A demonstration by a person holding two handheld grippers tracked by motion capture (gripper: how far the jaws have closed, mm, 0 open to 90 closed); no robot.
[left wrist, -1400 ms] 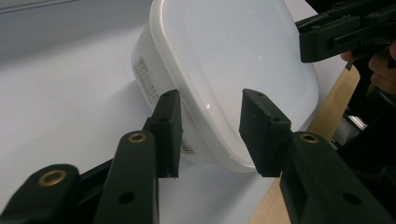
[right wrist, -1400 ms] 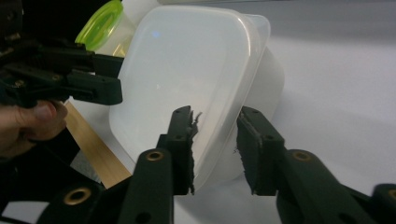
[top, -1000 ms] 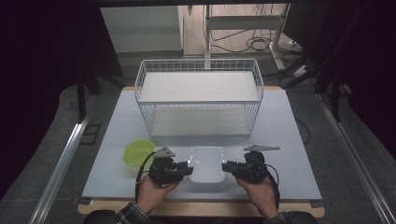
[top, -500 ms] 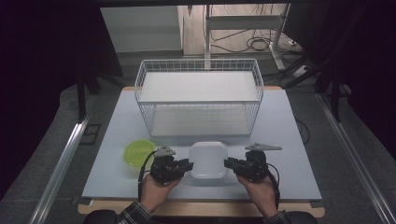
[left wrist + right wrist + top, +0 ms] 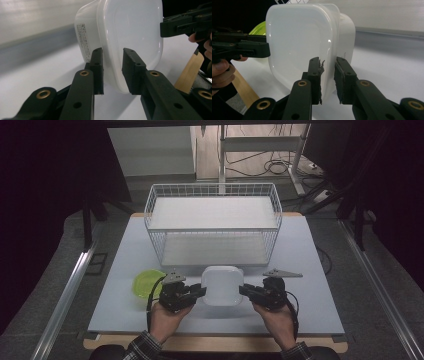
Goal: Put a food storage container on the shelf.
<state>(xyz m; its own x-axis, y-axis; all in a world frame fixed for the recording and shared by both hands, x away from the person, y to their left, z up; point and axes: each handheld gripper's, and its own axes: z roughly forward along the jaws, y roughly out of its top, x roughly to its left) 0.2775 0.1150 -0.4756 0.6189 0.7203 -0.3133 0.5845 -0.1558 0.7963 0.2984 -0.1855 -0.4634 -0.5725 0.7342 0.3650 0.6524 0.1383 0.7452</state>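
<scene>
White container [image 5: 222, 285] now farther from the table edge, rim pinched by both tongs [image 5: 202, 292] [image 5: 242, 290].

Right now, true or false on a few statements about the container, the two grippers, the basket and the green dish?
1. Both grippers grip the white container by opposite rims. True: left gripper, right gripper.
2. The container sits inside the wire basket. False: it is in front of the basket, between the grippers.
3. The green dish lies to the left of the left gripper. True.
4. The container is see-through blue. False: it is white.
5. The basket holds several dishes. False: nothing shows inside it.
</scene>
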